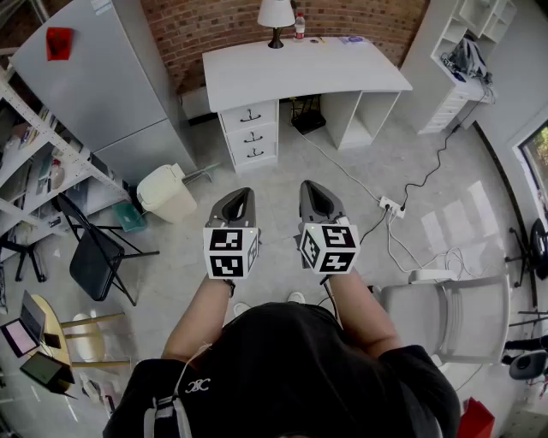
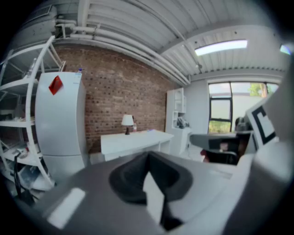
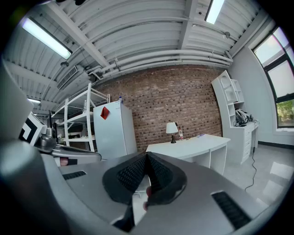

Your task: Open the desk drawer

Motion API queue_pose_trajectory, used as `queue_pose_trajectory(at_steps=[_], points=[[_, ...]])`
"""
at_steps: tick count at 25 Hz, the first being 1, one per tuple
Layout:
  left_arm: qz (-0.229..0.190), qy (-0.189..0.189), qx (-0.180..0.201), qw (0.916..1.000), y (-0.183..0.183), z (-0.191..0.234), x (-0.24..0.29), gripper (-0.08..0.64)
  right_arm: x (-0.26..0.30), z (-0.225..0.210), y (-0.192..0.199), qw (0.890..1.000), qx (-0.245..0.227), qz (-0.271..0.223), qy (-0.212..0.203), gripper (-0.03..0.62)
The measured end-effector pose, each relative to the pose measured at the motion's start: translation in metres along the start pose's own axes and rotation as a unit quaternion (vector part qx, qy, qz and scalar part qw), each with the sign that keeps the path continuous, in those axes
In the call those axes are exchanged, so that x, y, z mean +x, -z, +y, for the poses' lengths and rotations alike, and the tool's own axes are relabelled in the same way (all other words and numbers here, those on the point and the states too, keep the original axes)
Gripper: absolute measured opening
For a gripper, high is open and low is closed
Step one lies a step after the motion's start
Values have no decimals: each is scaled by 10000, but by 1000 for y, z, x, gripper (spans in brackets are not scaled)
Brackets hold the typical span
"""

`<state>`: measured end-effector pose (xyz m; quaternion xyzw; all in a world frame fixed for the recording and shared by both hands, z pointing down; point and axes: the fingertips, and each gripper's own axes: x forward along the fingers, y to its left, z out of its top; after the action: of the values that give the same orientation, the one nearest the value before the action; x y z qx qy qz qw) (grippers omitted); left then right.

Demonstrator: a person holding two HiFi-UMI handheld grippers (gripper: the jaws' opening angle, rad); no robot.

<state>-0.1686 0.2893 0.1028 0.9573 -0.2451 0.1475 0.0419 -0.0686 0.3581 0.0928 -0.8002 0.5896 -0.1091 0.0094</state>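
Note:
A white desk [image 1: 300,73] stands against the brick wall, well ahead of me. Its left side holds a stack of three drawers [image 1: 250,134] with dark handles, all pushed in. My left gripper [image 1: 237,198] and right gripper [image 1: 314,193] hang side by side over the floor, far short of the desk, both shut with nothing between the jaws. The desk also shows in the left gripper view [image 2: 133,142] and in the right gripper view [image 3: 193,149], small and distant. In the left gripper view the jaws [image 2: 148,158] meet at the tips; the right gripper [image 3: 147,158] is likewise closed.
A table lamp [image 1: 276,17] and a bottle [image 1: 300,24] sit on the desk. A grey fridge [image 1: 94,77] stands left, a beige bin [image 1: 167,192] beside it, a black folding chair [image 1: 98,257] nearer. A power strip with cables [image 1: 392,205] lies right; a grey chair [image 1: 445,312] is close.

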Motion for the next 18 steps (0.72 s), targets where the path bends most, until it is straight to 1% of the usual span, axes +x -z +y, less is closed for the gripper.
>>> queue_pose_trajectory(at_steps=[6,13,16,18], points=[[93,-4,-54,9999,4,-16,1,0,-10,-10,5,9999,98,69,-23,-8],[259,-60,-92,9996,13,-40,11,0,-24,-36,12,9999,98,123,40,-8],[201,-15,-156,9997,11,-54,18,0,-27,-52,15,9998,114,167,40,-8],[127,30,-313,9994,11,-62,23,0,-29,-62,17,9997,121,206,7,-8]])
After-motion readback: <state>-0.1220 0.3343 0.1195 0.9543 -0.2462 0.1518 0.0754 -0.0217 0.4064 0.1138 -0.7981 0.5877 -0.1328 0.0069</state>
